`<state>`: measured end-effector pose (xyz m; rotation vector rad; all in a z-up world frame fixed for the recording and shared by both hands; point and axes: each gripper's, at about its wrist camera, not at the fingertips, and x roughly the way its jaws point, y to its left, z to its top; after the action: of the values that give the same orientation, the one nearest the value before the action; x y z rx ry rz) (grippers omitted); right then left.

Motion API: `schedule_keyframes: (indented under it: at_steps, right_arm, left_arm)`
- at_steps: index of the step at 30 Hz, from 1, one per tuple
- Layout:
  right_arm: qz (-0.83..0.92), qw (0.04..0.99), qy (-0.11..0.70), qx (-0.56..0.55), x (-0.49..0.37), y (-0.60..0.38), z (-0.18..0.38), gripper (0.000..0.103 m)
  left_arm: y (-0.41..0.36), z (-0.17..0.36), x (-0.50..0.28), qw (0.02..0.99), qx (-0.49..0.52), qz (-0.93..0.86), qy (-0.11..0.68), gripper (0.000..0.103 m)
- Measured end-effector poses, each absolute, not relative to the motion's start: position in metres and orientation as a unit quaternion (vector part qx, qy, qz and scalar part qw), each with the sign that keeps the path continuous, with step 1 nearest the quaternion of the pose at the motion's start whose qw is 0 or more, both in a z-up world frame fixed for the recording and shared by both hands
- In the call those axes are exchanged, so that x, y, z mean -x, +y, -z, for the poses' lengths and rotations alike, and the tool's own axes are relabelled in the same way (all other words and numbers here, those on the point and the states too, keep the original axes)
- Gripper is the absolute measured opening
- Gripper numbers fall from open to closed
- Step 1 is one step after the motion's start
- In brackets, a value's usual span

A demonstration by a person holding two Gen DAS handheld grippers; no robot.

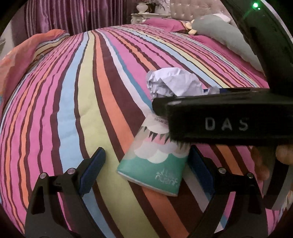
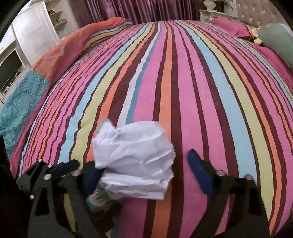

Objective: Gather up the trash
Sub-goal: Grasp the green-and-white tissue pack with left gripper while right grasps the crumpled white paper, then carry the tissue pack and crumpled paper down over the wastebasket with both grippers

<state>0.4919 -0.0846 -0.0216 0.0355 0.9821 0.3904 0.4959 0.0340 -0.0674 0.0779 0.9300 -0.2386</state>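
Note:
A teal and white tissue packet (image 1: 153, 163) lies on the striped bedspread (image 1: 73, 109) between the wide-apart blue pads of my left gripper (image 1: 146, 168), which is open. Beyond it lies a crumpled white paper ball (image 1: 172, 84). My right gripper's black body (image 1: 225, 119) crosses the left wrist view above the packet. In the right wrist view the paper ball (image 2: 135, 155) sits between the spread pads of my right gripper (image 2: 144, 170), which is open. The packet (image 2: 98, 197) shows partly under the ball at lower left, beside my left gripper's fingers (image 2: 64, 168).
A folded orange and pink quilt (image 2: 73, 42) lies at the bed's far left. Pink pillows (image 2: 228, 27) and a grey-green cushion (image 2: 274, 40) sit by the headboard at right. Purple curtains (image 2: 146, 11) hang behind. A white cabinet (image 2: 33, 33) with a TV stands left.

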Motion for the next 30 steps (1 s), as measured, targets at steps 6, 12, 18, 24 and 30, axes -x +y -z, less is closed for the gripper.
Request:
schedule_keyframes:
  at_steps: [6, 12, 18, 24, 30]
  right_arm:
    - [-0.172, 0.865, 0.47, -0.034, -0.486, -0.09, 0.017, 0.06]
    - [-0.156, 0.869, 0.469, -0.037, -0.466, -0.11, 0.01, 0.06]
    - [-0.146, 0.869, 0.471, -0.044, -0.428, -0.13, 0.007, 0.06]
    - [-0.133, 0.878, 0.459, -0.019, -0.386, -0.138, -0.004, 0.06]
    - [-0.123, 0.884, 0.451, -0.031, -0.355, -0.151, -0.017, 0.06]
  left_arm:
    - [0.046, 0.062, -0.493, 0.892, -0.01, 0.077, 0.445, 0.05]
    - [0.049, 0.06, -0.473, 0.891, -0.02, 0.059, 0.449, 0.05]
    - [0.056, 0.051, -0.441, 0.891, 0.015, 0.044, 0.451, 0.05]
    - [0.056, 0.04, -0.401, 0.889, 0.028, 0.031, 0.456, 0.05]
    - [0.052, 0.029, -0.36, 0.889, 0.029, 0.032, 0.455, 0.05]
